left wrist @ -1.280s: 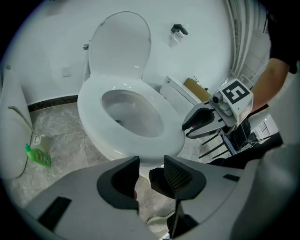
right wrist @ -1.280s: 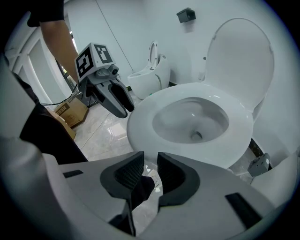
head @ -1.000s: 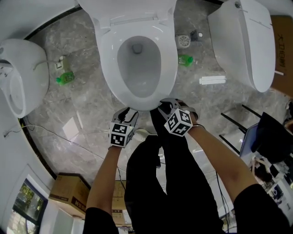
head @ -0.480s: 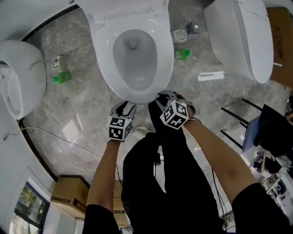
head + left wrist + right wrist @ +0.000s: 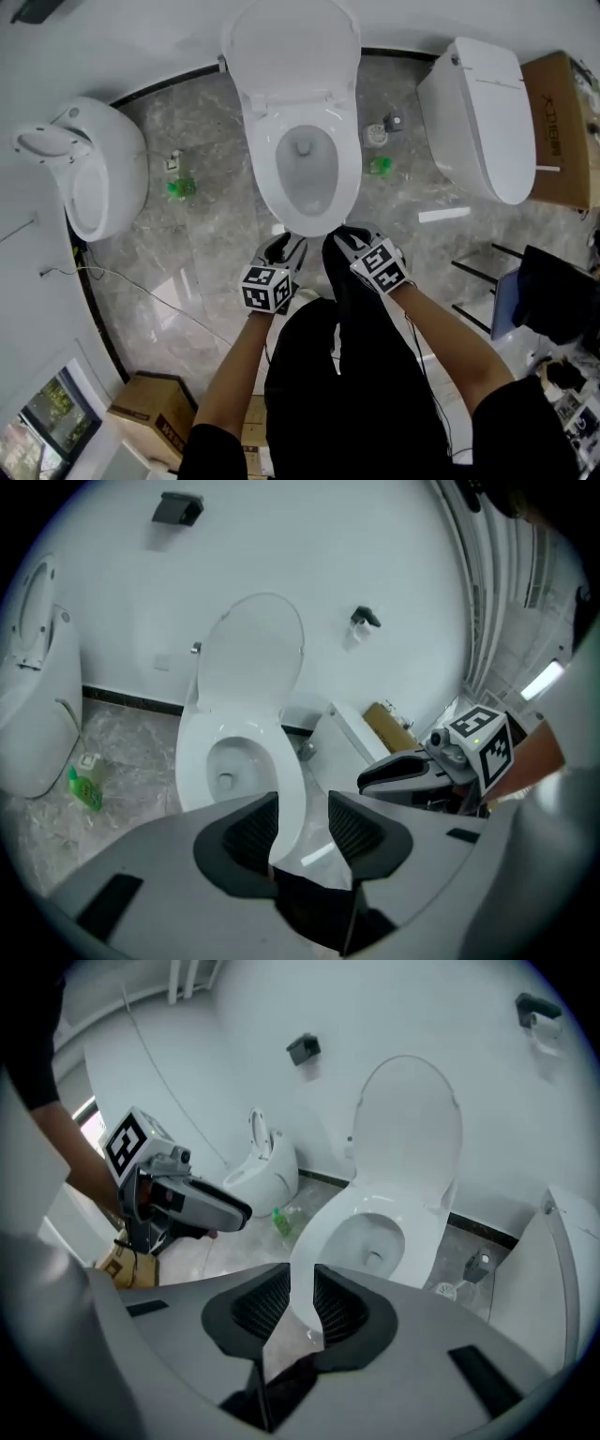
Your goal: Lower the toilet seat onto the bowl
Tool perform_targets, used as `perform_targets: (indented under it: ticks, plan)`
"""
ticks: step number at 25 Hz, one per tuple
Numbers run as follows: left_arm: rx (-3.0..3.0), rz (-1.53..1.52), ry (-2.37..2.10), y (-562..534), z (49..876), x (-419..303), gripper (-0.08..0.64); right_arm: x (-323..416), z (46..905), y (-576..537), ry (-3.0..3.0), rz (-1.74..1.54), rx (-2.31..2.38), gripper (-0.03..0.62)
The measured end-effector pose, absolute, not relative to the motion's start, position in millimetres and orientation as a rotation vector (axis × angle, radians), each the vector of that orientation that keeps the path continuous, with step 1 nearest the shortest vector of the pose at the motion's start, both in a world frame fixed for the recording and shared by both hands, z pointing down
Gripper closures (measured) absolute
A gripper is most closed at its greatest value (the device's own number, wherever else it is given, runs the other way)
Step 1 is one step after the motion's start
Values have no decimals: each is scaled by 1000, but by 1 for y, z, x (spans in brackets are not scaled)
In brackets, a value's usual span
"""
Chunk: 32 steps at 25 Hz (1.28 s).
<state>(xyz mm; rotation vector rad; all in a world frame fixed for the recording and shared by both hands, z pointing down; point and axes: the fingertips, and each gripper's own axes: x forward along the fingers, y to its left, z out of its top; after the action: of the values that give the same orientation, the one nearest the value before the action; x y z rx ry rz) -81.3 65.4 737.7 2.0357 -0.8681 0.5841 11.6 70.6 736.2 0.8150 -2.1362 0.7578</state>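
Note:
The white toilet [image 5: 305,173] stands mid-floor against the wall. Its seat ring [image 5: 349,183] lies flat on the bowl and the lid [image 5: 292,47] stands upright behind it. My left gripper [image 5: 284,249] hangs in the air just short of the bowl's front rim, jaws open and empty. The right gripper [image 5: 345,240] hangs beside it; its jaws have just been closing a little but a gap remains, with nothing between them. The left gripper view shows the left gripper [image 5: 302,813] with the seat ring [image 5: 286,761] far beyond. The right gripper view shows the right gripper [image 5: 302,1302] likewise.
A second toilet [image 5: 94,169] stands at the left and a third [image 5: 478,112] at the right. Green bottles [image 5: 181,187] [image 5: 379,166], a white strip [image 5: 443,215] and a cable lie on the marble floor. Cardboard boxes [image 5: 558,122] [image 5: 155,412] sit at the edges.
Both grippers have lifted up and away from the bowl's front rim. The head view has pulled back, so the whole toilet and its raised lid now show.

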Motion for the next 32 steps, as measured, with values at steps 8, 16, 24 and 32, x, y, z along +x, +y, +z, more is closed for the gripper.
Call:
perform_targets:
  ticks: [8,16,24,32]
  plan:
    - [2058,393,-935,68,554,-65,417,-7,542,69,-2302,994,1101,509]
    - [2168,168,-1100,57,413,-54,543,-11,396,43,-2534,855,1165,549]
    - [2229,116,-1317,66,323,-75,545,-17,305,54,-2585,618,1206,555]
    - [2316,63,-1364,60,276,-80,545,-25,266,65,-2615,495,1251,560]
